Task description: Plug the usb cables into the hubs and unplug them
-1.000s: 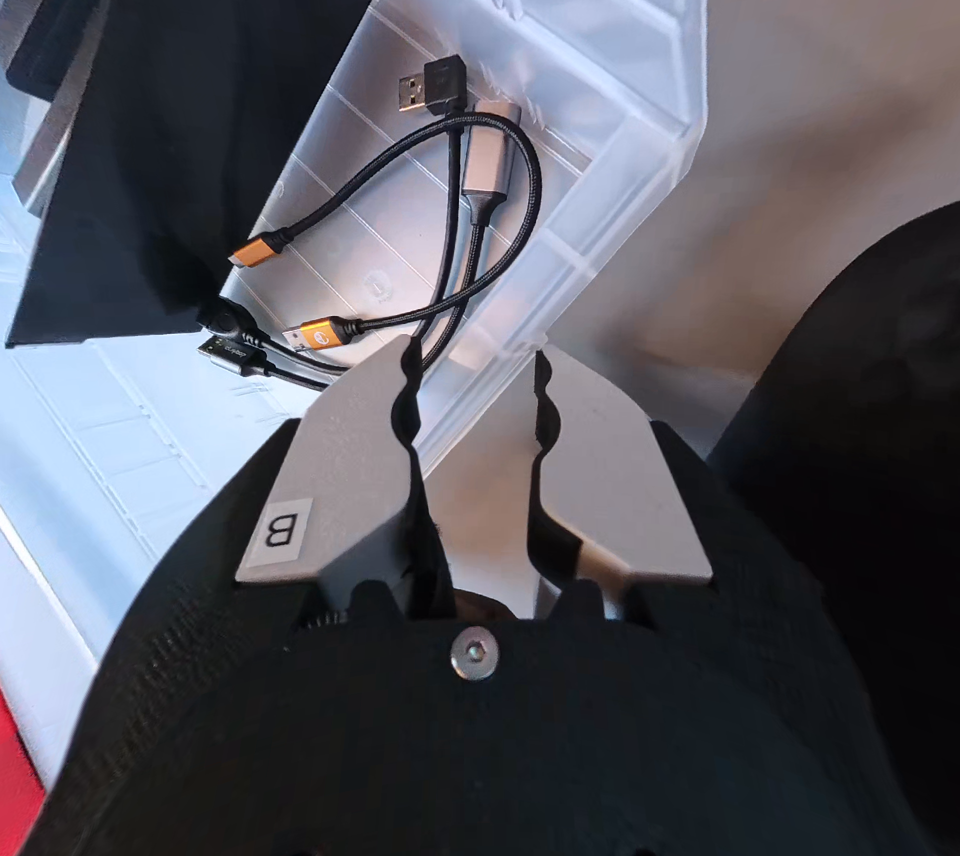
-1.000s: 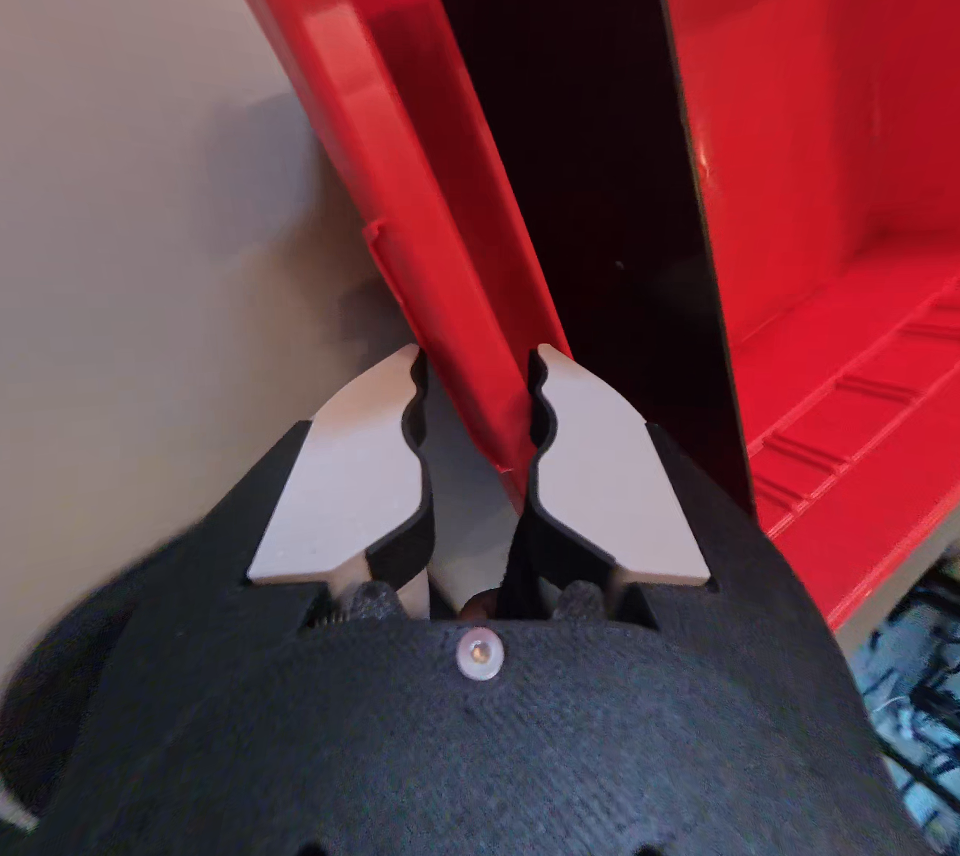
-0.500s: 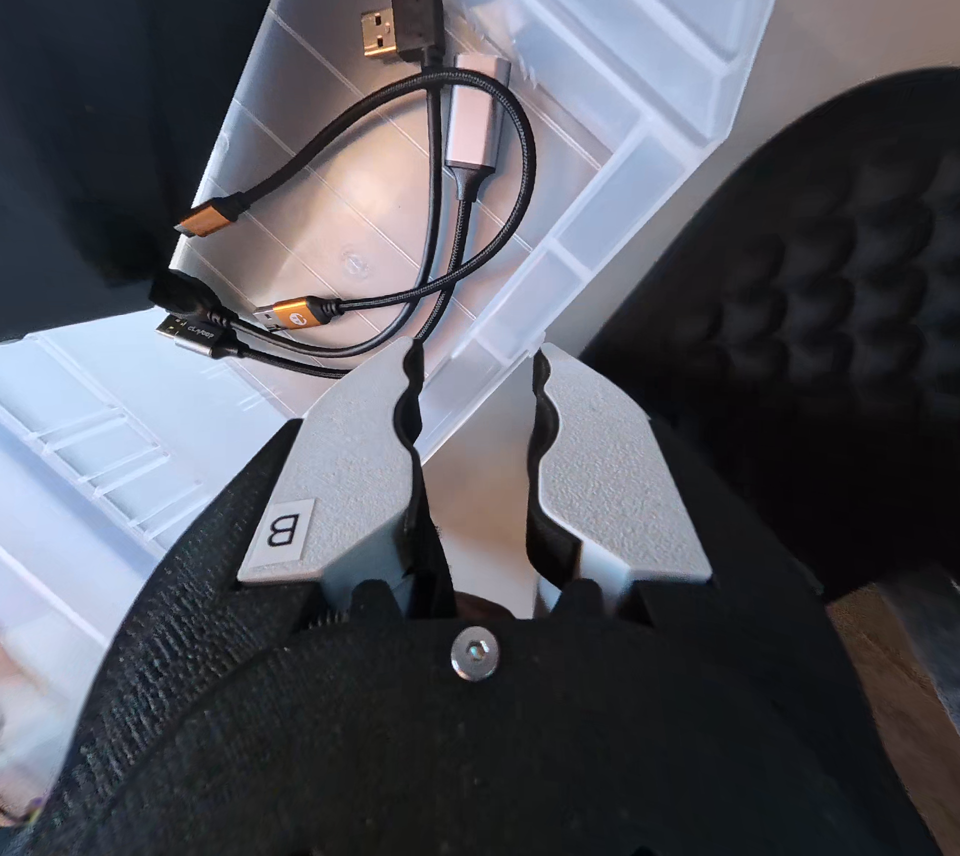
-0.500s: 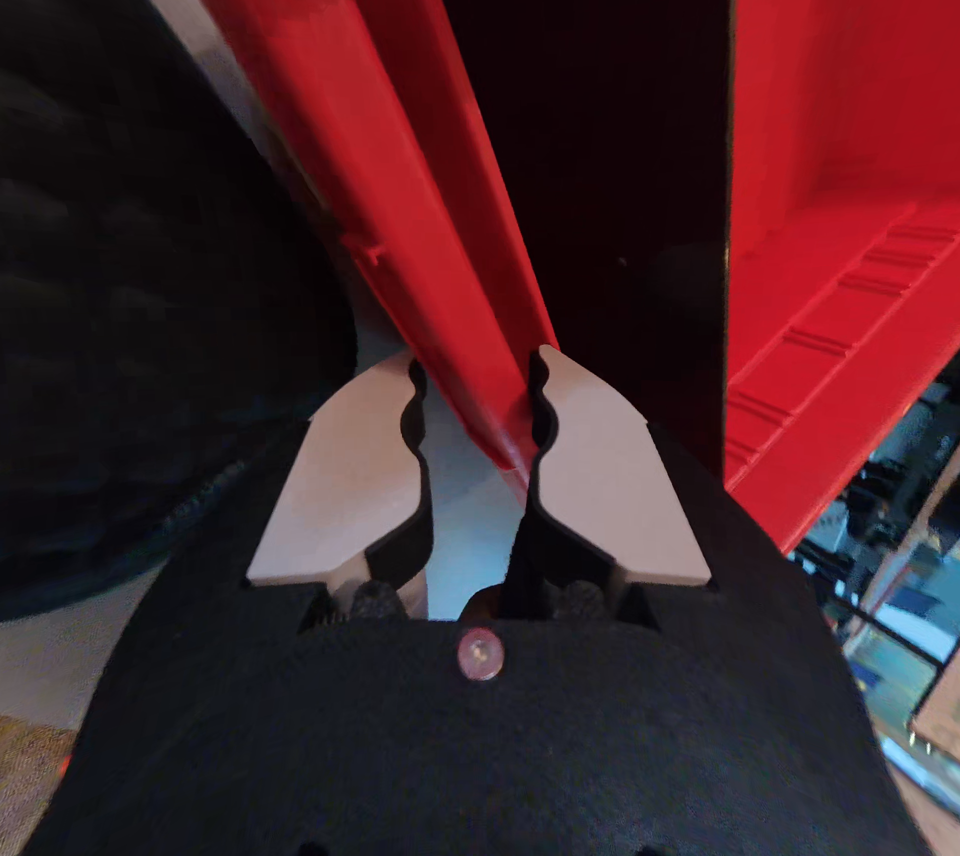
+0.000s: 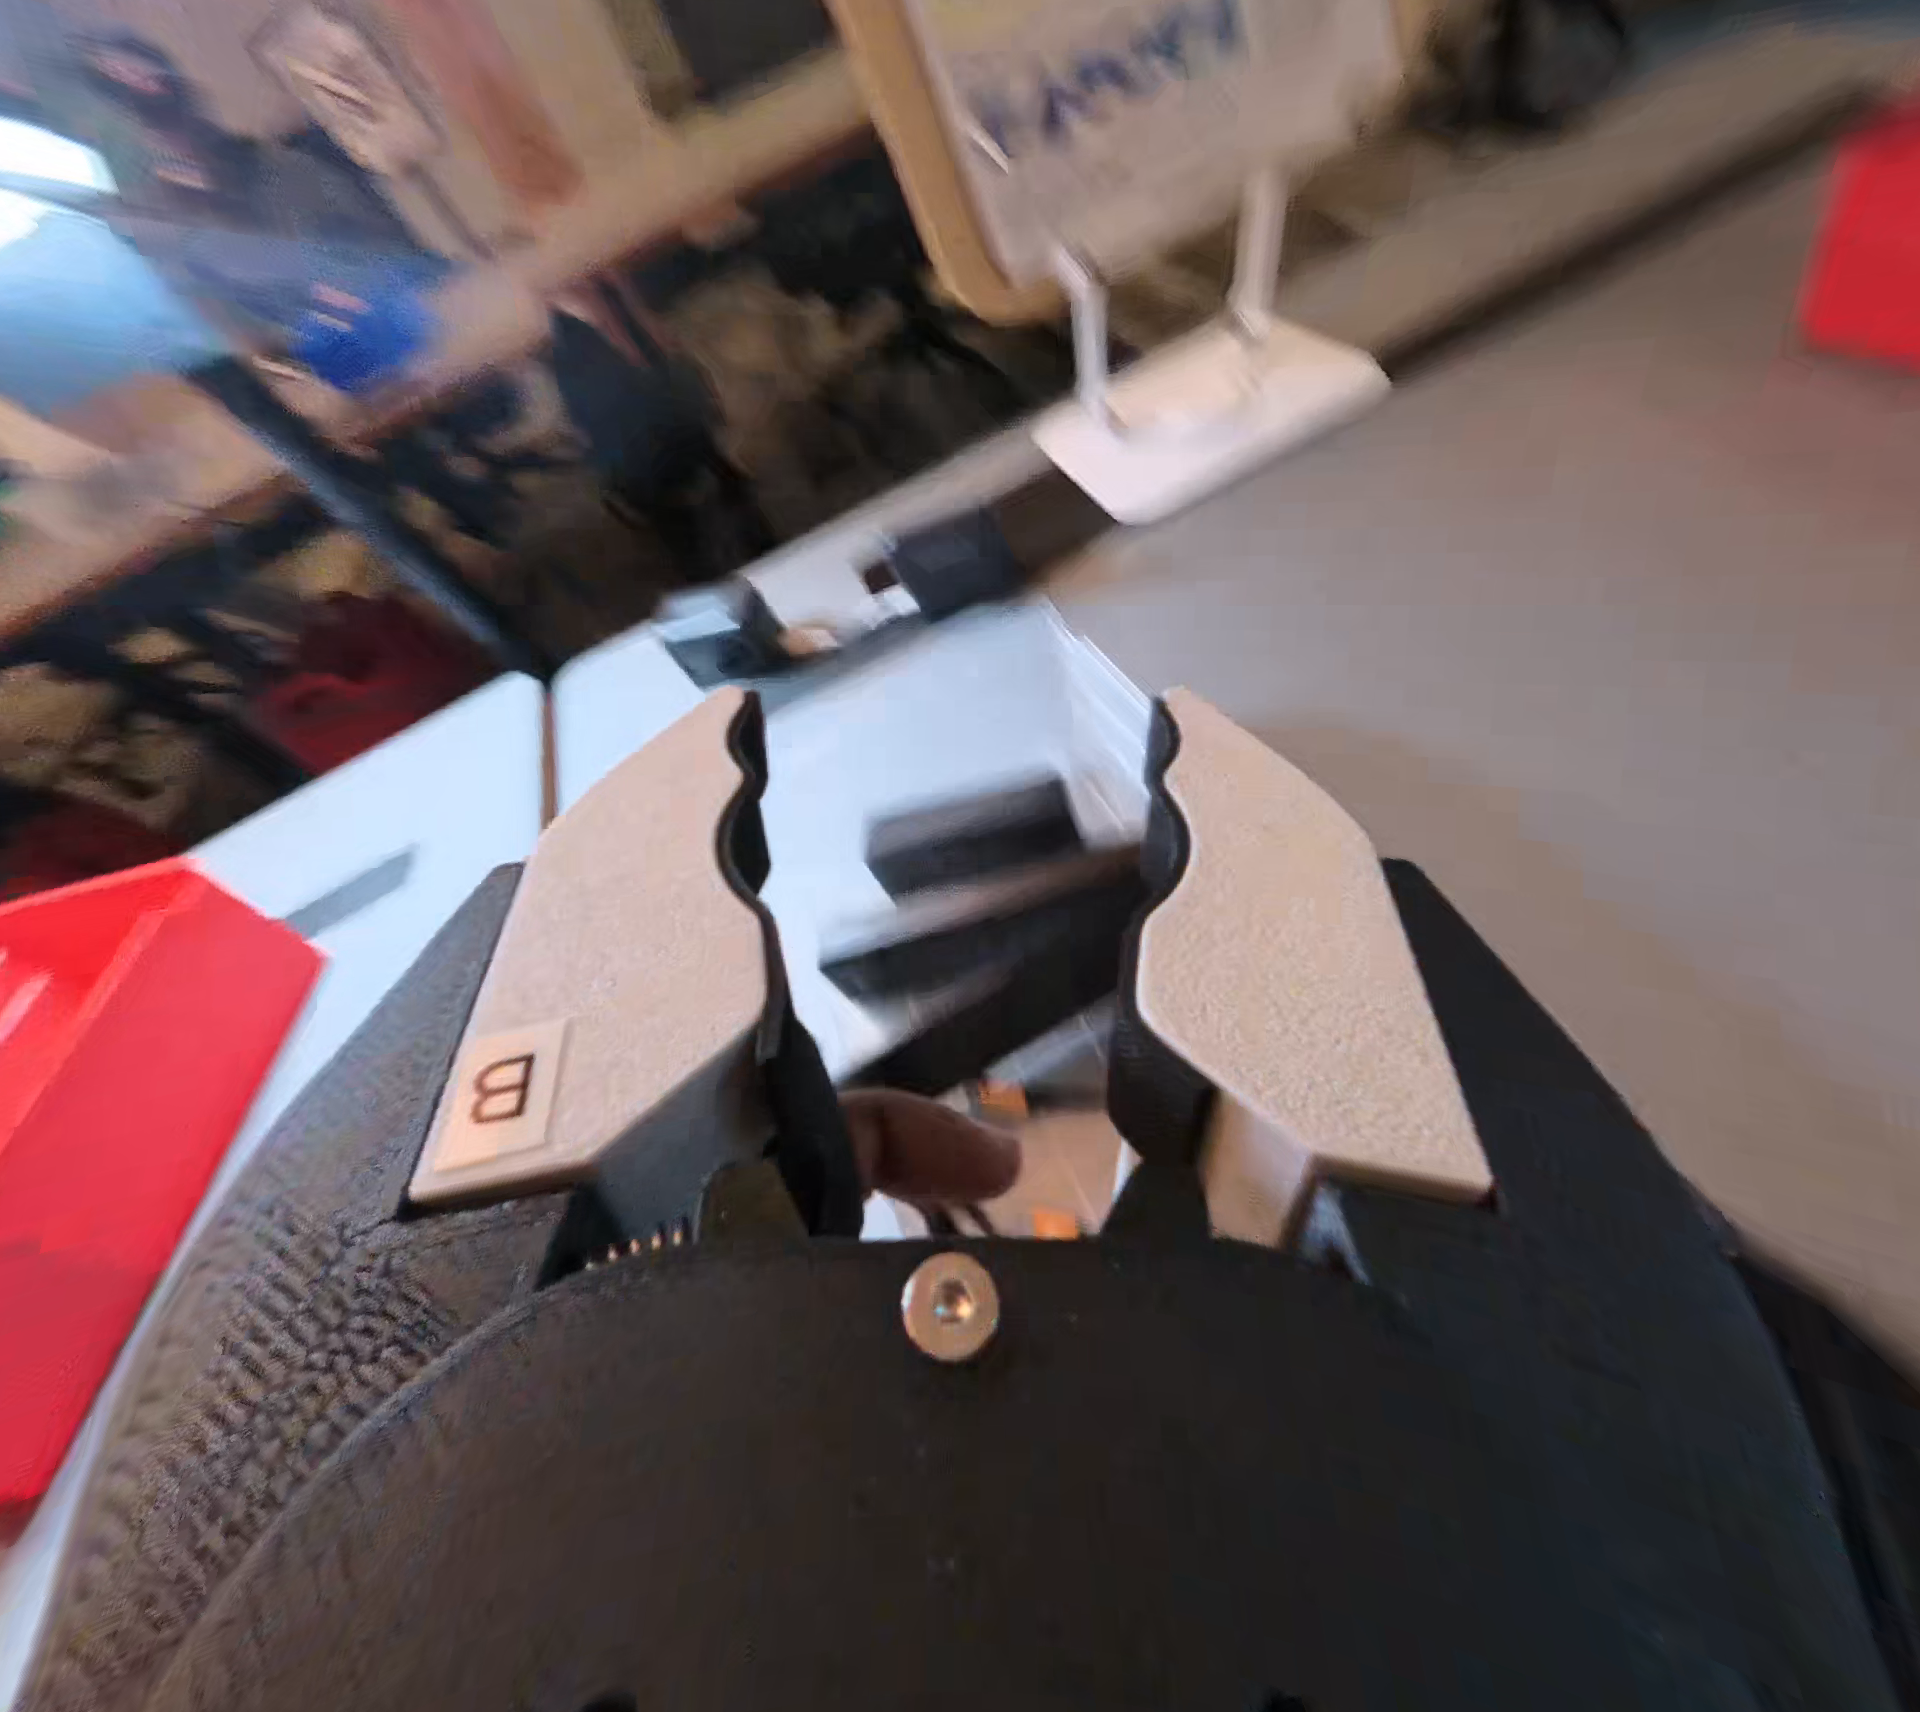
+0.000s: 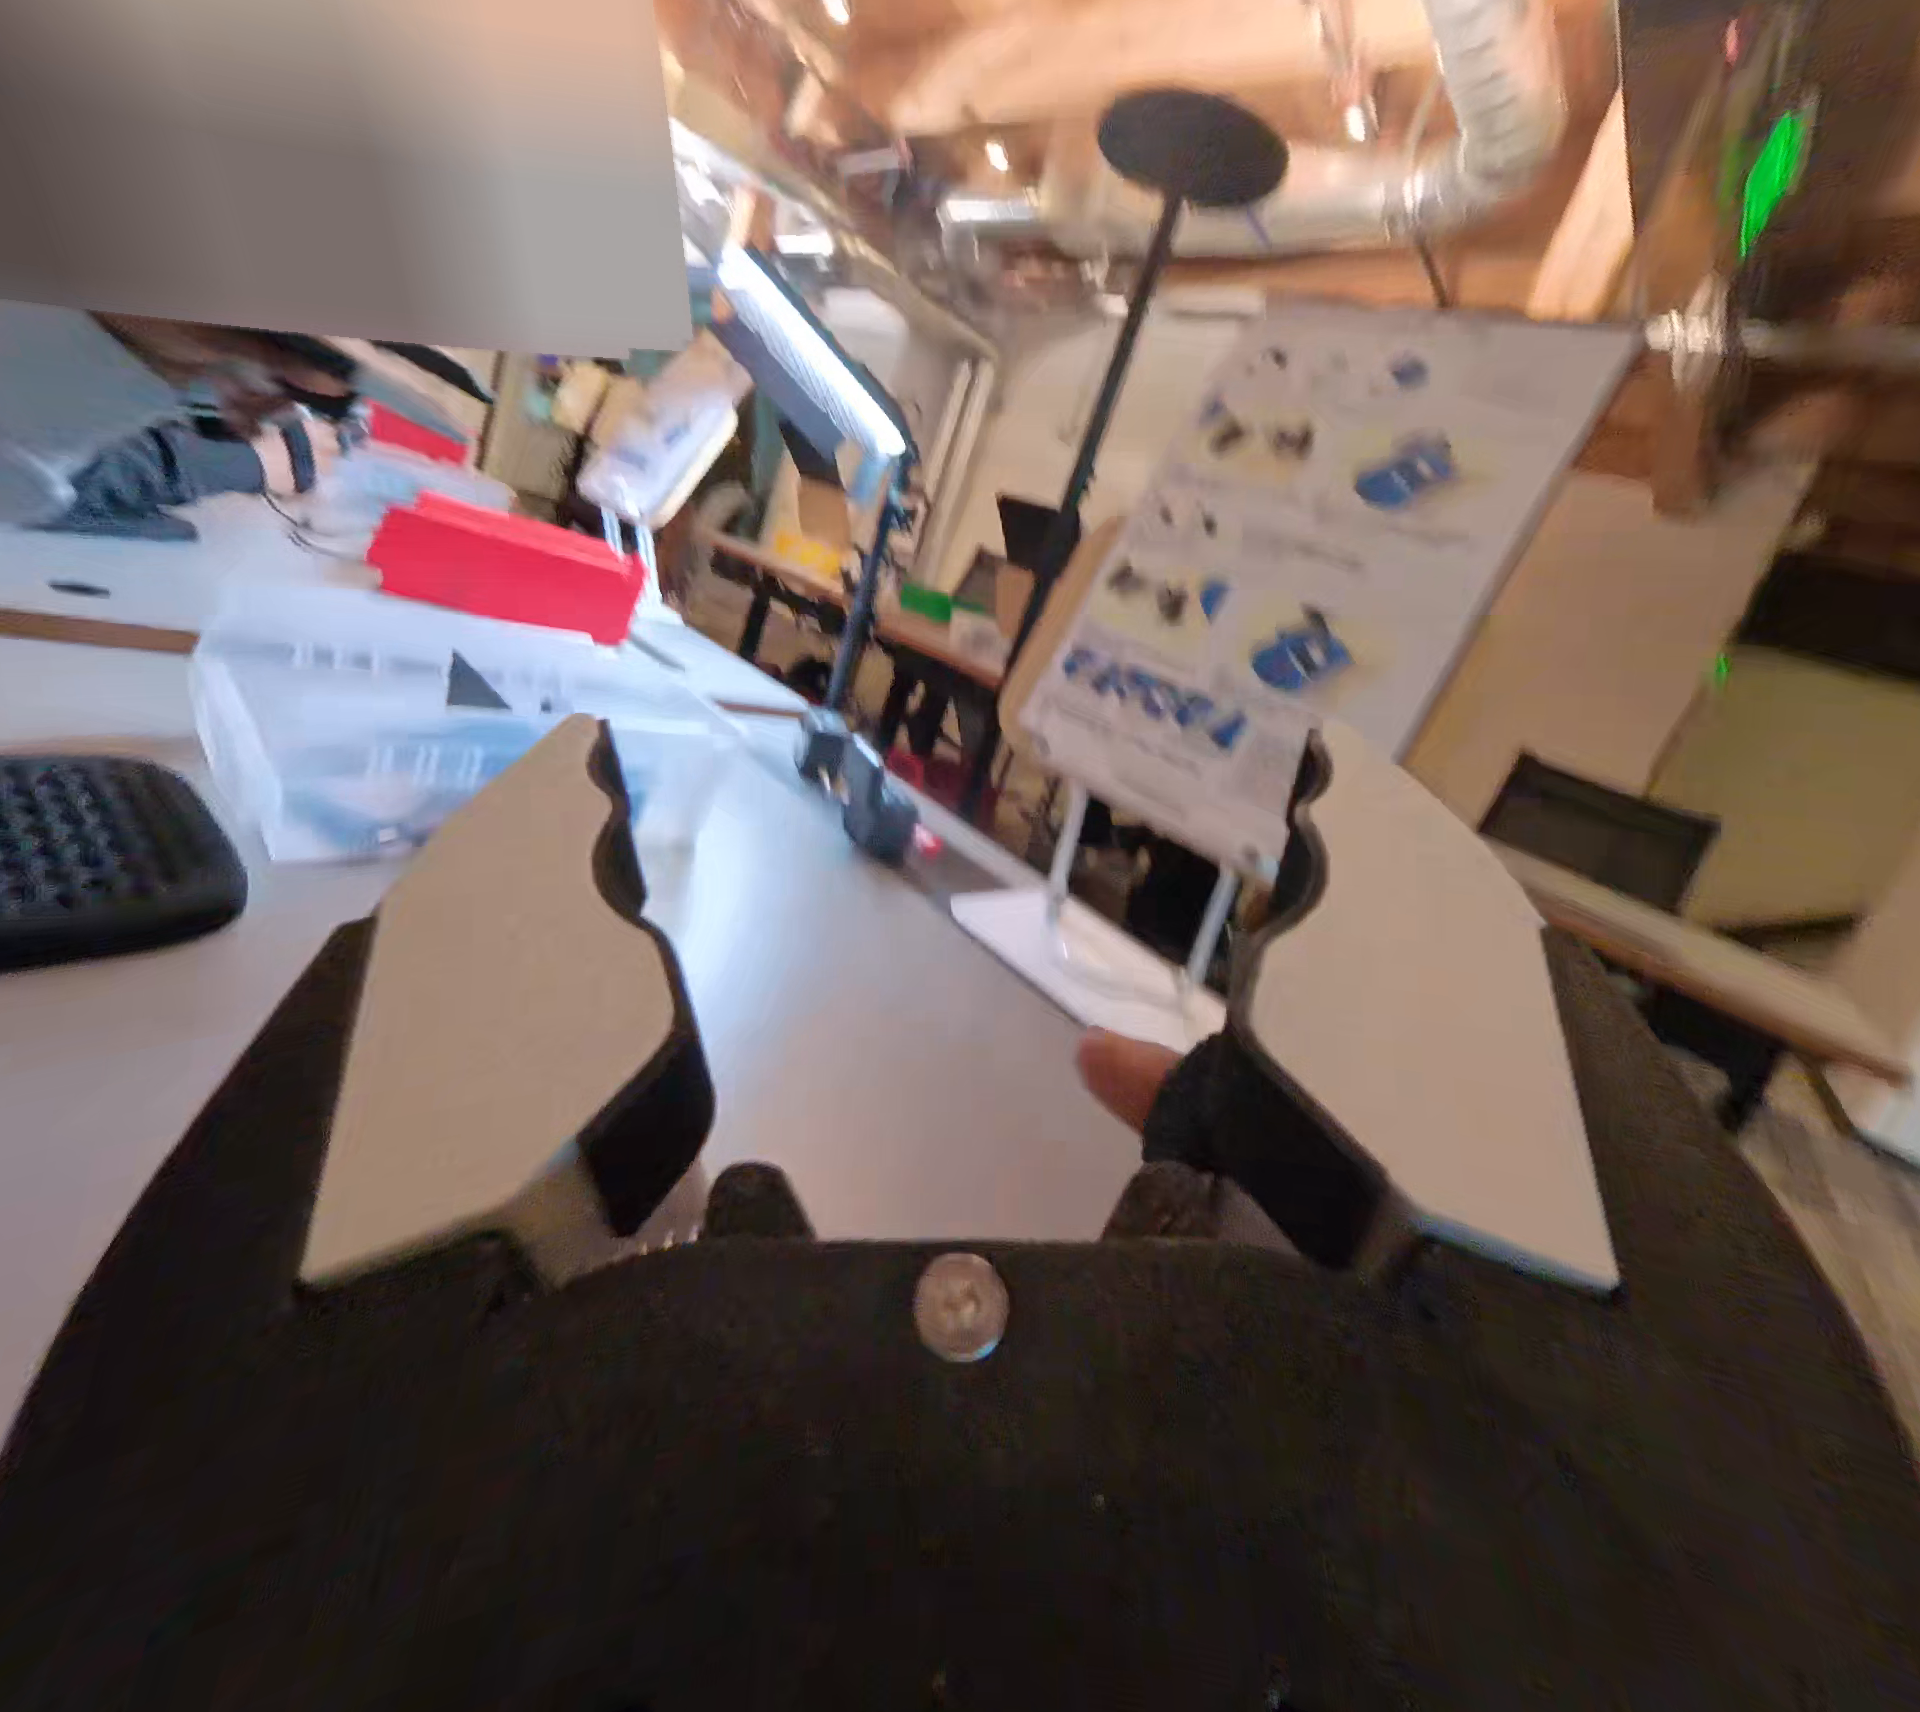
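The left wrist view is blurred. My left gripper (image 5: 953, 712) is open and empty, held over a clear plastic bin (image 5: 1086, 686) on the white table. Dark blocks (image 5: 966, 831) lie in the bin; I cannot tell whether they are hubs. Orange cable plugs (image 5: 1003, 1096) show low between the fingers. My right gripper (image 6: 956, 735) is wide open and empty above bare table. The clear bin (image 6: 343, 706) stands to its left with dark cables dimly showing inside. A red bin (image 6: 499, 561) sits beyond it.
A red bin (image 5: 135, 1091) lies left of the left gripper. A poster on a white stand (image 6: 1299, 582) rises at the table's far edge, with a clamped lamp (image 6: 862, 779) beside it. A black dimpled pad (image 6: 94, 852) is at far left. A person's arm (image 6: 187, 457) rests on a farther table.
Both views swung up from the bins to the room. The left jaws left the clear bin's corner and the right jaws left the red bin's wall. Both opened wider.
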